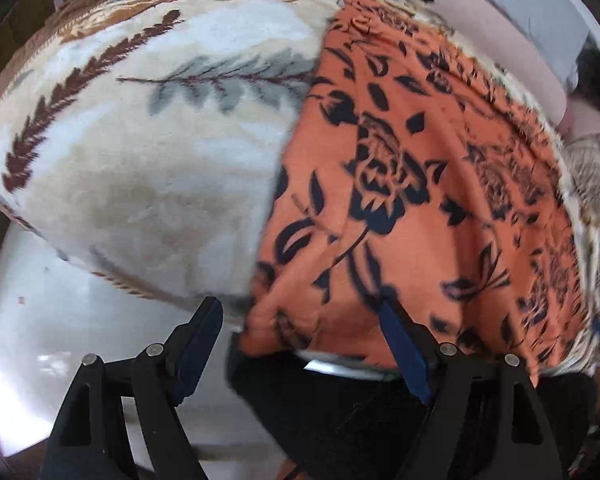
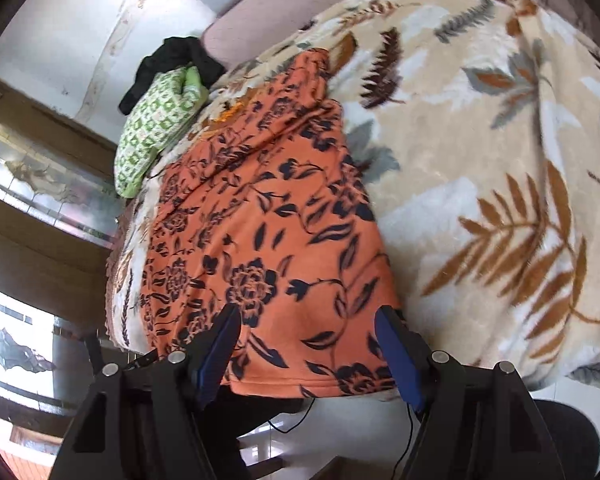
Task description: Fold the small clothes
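Jaws of the left gripper (image 1: 300,340) spread wide, released, at the lower hem of the orange floral garment (image 1: 412,200) lying right of centre on the leaf-print blanket (image 1: 140,140). Right gripper (image 2: 308,344) likewise gapes over that garment (image 2: 268,220), centre-left; a green patterned cloth (image 2: 152,132) lies upper left.

**A:** What covers the bed?

**B:** A cream plush blanket (image 2: 480,152) printed with brown and grey fern leaves. In the right wrist view it fills the frame from 12 round to 4 o'clock.

**A:** Anything else there?

**B:** At 10 o'clock, a green-and-white patterned bundle (image 2: 154,132) lies at the blanket's far edge, touching a black cloth (image 2: 172,62) behind it. A white wall (image 2: 80,32) rises beyond. At 8 o'clock, a brown wooden frame with glass panes (image 2: 32,184).
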Tool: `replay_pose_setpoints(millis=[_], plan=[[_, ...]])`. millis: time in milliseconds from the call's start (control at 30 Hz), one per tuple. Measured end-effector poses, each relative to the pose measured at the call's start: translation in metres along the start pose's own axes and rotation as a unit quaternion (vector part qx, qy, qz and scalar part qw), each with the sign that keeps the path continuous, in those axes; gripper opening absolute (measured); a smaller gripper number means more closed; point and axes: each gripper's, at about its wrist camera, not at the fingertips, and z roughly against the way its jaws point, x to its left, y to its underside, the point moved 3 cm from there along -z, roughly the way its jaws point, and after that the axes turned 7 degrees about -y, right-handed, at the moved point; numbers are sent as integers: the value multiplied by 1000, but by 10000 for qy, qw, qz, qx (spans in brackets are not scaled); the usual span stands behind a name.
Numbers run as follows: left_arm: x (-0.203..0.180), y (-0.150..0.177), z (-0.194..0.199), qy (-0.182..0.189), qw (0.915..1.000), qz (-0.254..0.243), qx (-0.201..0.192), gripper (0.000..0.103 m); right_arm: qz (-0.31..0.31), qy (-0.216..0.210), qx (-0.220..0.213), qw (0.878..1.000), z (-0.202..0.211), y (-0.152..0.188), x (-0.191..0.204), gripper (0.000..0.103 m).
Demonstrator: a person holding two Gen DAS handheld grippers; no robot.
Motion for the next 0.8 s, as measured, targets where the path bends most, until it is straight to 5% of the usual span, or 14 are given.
replay_pose_setpoints(millis=[167,233,333,467,800], plan=[[-9,-7,4,306,9993,26,-222,76,-370,9,-4,9993,0,3,-26,73],[-13,-11,8,145,9992,-171,-335,39,-476,-40,-21,9989,1,6,-34,73],[-11,-15,15,254,9988,-196,-379,12,-562,50,-47,9984,-2,8,-44,73],[5,-16,20,492,9979,3,-427,8,-466,208,51,9987,-18,9,-49,73],[55,5,43,-39,9979,236,-603,5,-29,281,218,9994,-41,16,-30,73]])
